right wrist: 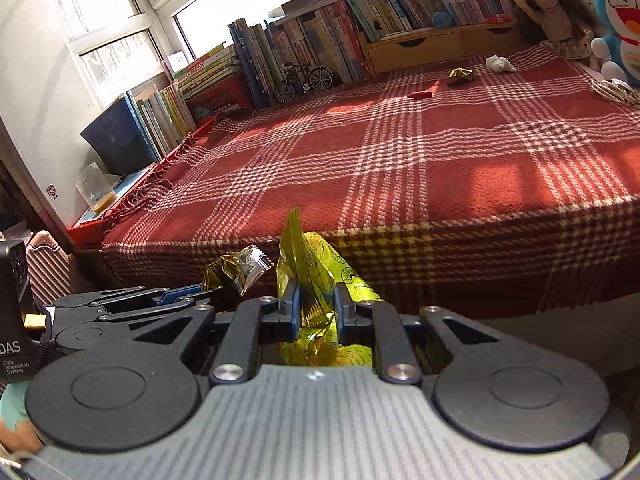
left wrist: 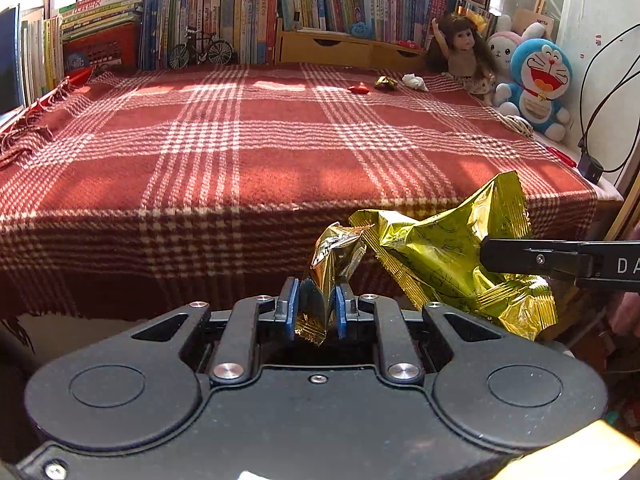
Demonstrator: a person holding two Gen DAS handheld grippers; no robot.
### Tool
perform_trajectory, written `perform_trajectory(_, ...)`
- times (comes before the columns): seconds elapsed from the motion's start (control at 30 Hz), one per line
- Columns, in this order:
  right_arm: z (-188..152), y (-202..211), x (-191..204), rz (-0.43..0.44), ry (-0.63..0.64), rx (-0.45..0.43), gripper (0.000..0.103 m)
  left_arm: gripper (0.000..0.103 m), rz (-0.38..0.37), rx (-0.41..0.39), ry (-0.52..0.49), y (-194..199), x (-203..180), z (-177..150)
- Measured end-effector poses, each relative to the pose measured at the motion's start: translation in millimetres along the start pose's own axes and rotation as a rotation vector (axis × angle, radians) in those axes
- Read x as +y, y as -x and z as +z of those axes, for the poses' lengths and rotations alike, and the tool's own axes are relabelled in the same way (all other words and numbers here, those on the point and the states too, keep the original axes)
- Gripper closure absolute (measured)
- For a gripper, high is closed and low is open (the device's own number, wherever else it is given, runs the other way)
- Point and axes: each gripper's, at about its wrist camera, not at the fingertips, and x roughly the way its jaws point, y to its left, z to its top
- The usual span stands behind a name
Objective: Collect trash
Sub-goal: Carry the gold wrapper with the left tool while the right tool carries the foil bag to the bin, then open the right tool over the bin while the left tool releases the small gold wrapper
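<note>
My left gripper (left wrist: 316, 310) is shut on a small gold and silver foil wrapper (left wrist: 334, 258), held below the near edge of the bed. Beside it, my right gripper (right wrist: 318, 306) is shut on a larger yellow-green crinkled wrapper (right wrist: 310, 264); that wrapper (left wrist: 440, 256) fills the right of the left wrist view, where the right gripper's black finger (left wrist: 532, 260) enters from the right. On the far side of the red plaid blanket (left wrist: 240, 140) lie a red scrap (left wrist: 358, 89), a gold wrapper (left wrist: 386, 82) and a crumpled white tissue (left wrist: 415, 82).
Rows of books (left wrist: 248, 12), a model bicycle (left wrist: 200, 51) and wooden drawers (left wrist: 344, 48) line the back. A doll (left wrist: 460, 50) and plush toys (left wrist: 536, 80) sit at the back right. A black cable and plug (left wrist: 590, 166) hang at the right edge. A pink suitcase (right wrist: 46, 264) stands left.
</note>
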Motion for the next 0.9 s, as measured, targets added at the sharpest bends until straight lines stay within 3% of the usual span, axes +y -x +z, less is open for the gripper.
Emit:
perform_trajectory(0.27, -37.3, -37.2, -26.7, -0.056, -0.194, 0.155, 0.081, 0.086, 0.037, 0.216, 0.074, -54.4, 10.5, -32.1)
perform_trajectory(0.57, -61.4, -74.2, -50.9, -0.108, -0.343, 0.268, 0.081, 0.086, 0.049, 0.379, 0.090, -108.2, 14.5, -57.0)
perform_trajectory(0.9, -73.5, -123.2, -70.7, -0.159, -0.395, 0.354, 0.081, 0.085, 0.073, 0.498, 0.076, -161.8, 13.9, -79.7)
